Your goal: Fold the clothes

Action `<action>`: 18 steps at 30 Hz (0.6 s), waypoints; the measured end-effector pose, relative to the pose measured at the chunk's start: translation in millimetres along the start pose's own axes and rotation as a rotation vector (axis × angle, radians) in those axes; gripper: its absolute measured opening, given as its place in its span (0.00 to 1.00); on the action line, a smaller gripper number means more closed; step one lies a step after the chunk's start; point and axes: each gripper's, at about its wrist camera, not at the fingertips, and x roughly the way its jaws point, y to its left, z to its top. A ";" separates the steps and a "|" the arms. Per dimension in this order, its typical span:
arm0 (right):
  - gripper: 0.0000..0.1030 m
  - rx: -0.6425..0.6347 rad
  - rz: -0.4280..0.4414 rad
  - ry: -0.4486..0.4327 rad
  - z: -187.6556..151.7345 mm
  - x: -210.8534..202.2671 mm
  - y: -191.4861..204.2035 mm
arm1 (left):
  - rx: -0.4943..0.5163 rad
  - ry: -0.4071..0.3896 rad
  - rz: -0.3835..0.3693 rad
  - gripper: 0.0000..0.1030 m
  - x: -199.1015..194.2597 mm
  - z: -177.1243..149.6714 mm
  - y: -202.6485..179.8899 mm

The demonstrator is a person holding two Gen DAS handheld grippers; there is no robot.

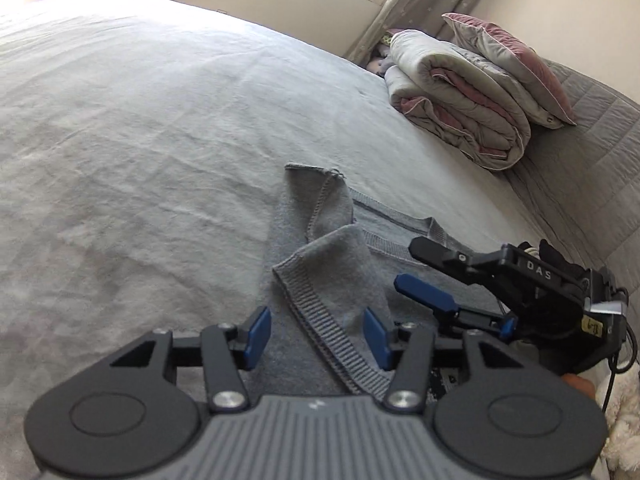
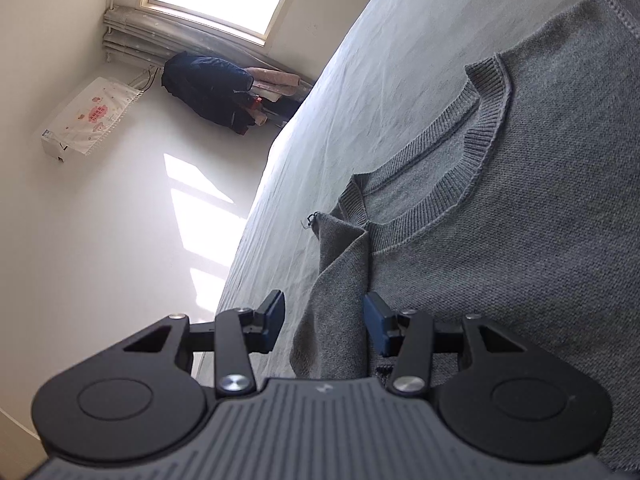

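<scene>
grey sweater (image 1: pixel 320 264) lies rumpled low centre on the bed (image 1: pixel 140 140), a sleeve flipped over, fold unfinished; left gripper (image 1: pixel 316 332) and right gripper (image 2: pixel 324 320) both spread, straddling cloth

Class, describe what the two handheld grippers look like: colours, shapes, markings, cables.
Each gripper, left gripper and right gripper, has a grey ribbed body, two black round discs, black linkage arms with silver screws, and blue finger pads. From the left camera, the right gripper shows white "DAS" lettering, a white label and black cables.
</scene>
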 end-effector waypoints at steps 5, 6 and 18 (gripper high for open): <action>0.48 0.002 -0.008 -0.004 1.6 2.0 -0.9 | -0.047 -0.060 0.052 0.48 19.4 0.0 7.0; 0.48 0.002 -0.009 -0.004 1.9 0.7 -3.1 | -0.043 -0.073 0.059 0.43 21.9 -0.4 5.8; 0.46 0.000 -0.016 -0.008 0.9 1.1 -4.6 | 0.115 -0.178 0.229 0.03 -18.4 36.1 10.4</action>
